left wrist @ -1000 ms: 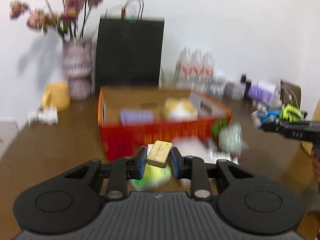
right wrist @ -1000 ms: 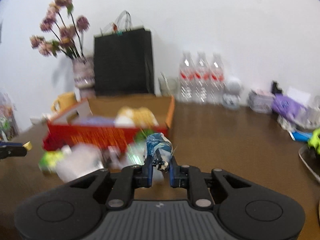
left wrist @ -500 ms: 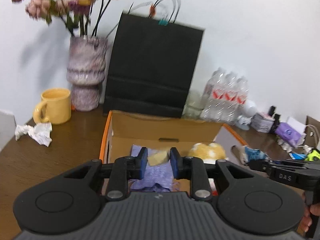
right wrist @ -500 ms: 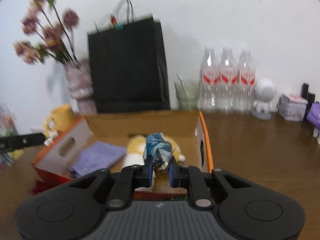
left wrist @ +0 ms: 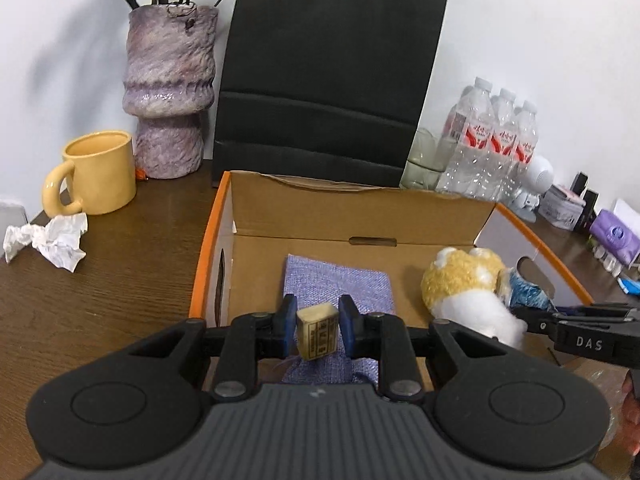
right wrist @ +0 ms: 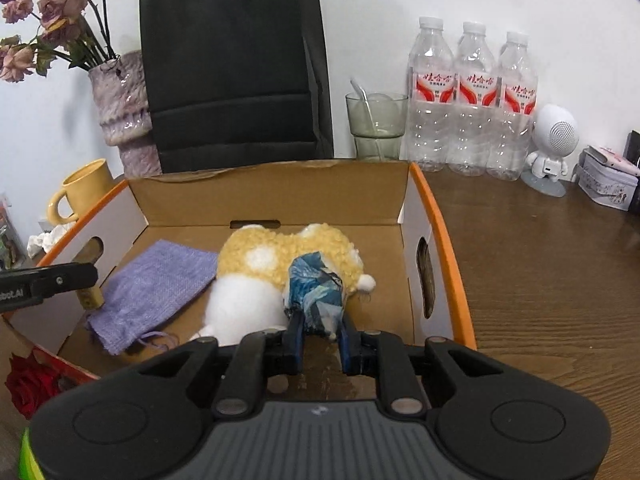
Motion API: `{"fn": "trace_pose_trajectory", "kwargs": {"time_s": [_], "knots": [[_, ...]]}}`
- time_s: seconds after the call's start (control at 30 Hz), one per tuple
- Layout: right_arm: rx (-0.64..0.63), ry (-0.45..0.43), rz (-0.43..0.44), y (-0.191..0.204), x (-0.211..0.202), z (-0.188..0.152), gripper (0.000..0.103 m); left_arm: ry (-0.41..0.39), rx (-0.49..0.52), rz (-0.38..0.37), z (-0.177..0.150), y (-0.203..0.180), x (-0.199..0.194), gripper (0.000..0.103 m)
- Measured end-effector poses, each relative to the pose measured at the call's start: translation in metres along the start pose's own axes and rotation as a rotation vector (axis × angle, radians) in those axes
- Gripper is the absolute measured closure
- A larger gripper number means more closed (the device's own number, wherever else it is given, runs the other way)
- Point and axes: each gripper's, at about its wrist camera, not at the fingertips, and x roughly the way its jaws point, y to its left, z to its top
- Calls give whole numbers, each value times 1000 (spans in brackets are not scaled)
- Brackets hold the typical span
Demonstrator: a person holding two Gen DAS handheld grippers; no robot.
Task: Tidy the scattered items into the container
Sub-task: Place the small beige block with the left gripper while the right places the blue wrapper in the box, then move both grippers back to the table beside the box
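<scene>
left gripper (left wrist: 317,330), lower centre of the left wrist view: pads spread apart, small tan block (left wrist: 316,332) between them. block sits tilted, its left side near the left pad, a gap on the right; cannot tell if it is pinched. it hangs over the purple cloth pouch (left wrist: 336,284) inside the cardboard box (left wrist: 360,208).

right gripper (right wrist: 320,332), lower centre of the right wrist view: blue pads set apart around the base of a crumpled blue-and-white wrapper (right wrist: 316,292); firm contact cannot be confirmed. wrapper lies against the yellow-and-white plush toy (right wrist: 276,256), mid-frame, inside the box.

pouch lies in the left half of the box floor, plush in the right half.

surroundings, left wrist view: yellow mug (left wrist: 94,178) at mid left, crumpled tissue (left wrist: 52,240) below it, purple vase (left wrist: 170,92) upper left, black paper bag (left wrist: 328,72) top centre, water bottles (left wrist: 492,144) mid right.
</scene>
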Motion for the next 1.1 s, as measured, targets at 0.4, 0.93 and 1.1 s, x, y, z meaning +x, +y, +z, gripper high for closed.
{"fn": "trace_pose_trajectory", "kwargs": {"time_s": [0.4, 0.93, 1.1], "knots": [[-45, -63, 25, 13, -16, 4, 12, -49, 69, 20, -3, -20, -12, 0], [-12, -156, -2, 2, -58, 10, 4, -114, 87, 46, 1, -14, -45, 0], [-14, -246, -27, -14, -106, 4, 1, -177, 53, 57, -1, 8, -85, 0]]}}
